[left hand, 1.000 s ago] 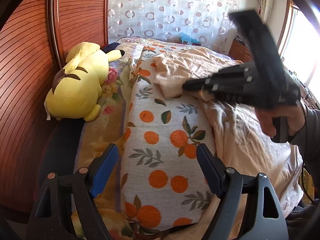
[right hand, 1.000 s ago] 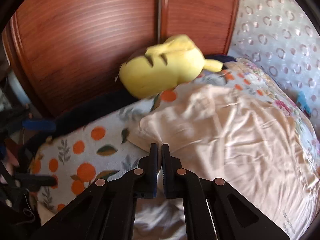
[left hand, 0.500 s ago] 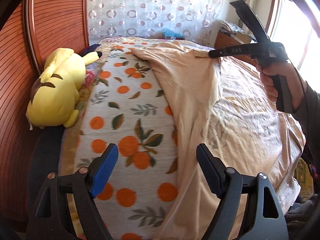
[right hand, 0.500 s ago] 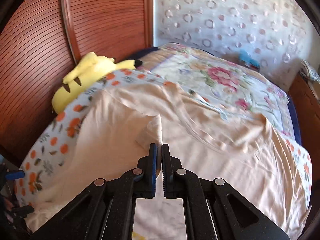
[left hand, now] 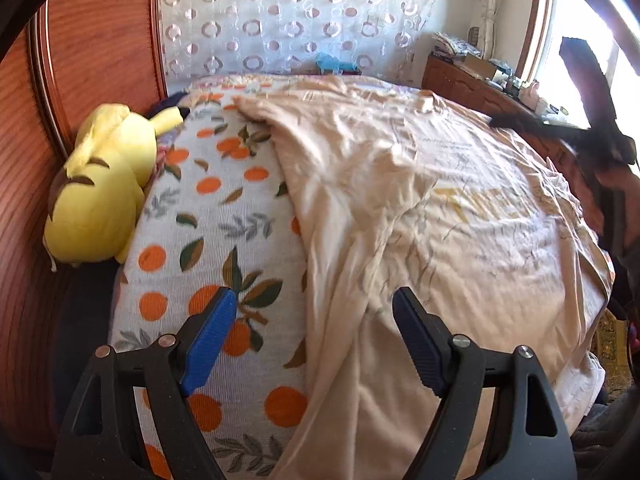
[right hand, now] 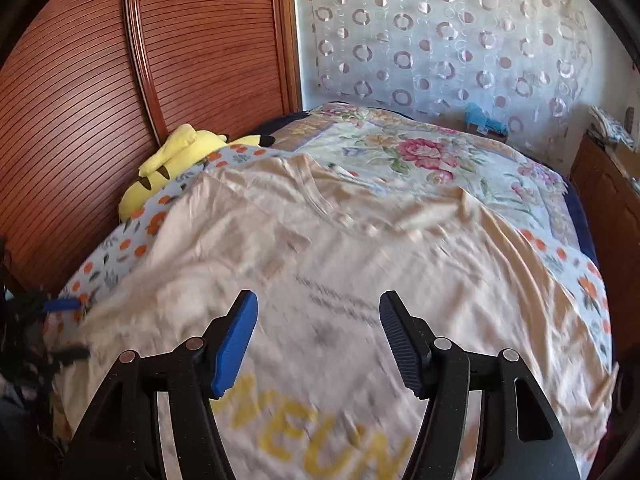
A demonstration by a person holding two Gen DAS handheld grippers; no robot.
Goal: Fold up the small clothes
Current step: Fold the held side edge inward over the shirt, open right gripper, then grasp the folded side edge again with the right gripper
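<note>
T-shirt [right hand: 320, 264] flat on bed (collar far edge), right gripper [right hand: 318, 340] parted.

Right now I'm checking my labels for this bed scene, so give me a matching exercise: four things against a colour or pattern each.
Things:
1. T-shirt
2. Plush toy
3. Blanket under the shirt
4. Wall panel

Looks:
A. reddish-brown wood with ridges
B. pale peach with yellow letters
C. white with oranges and leaves
D. bright yellow

Pairs: 1-B, 2-D, 3-C, 4-A
</note>
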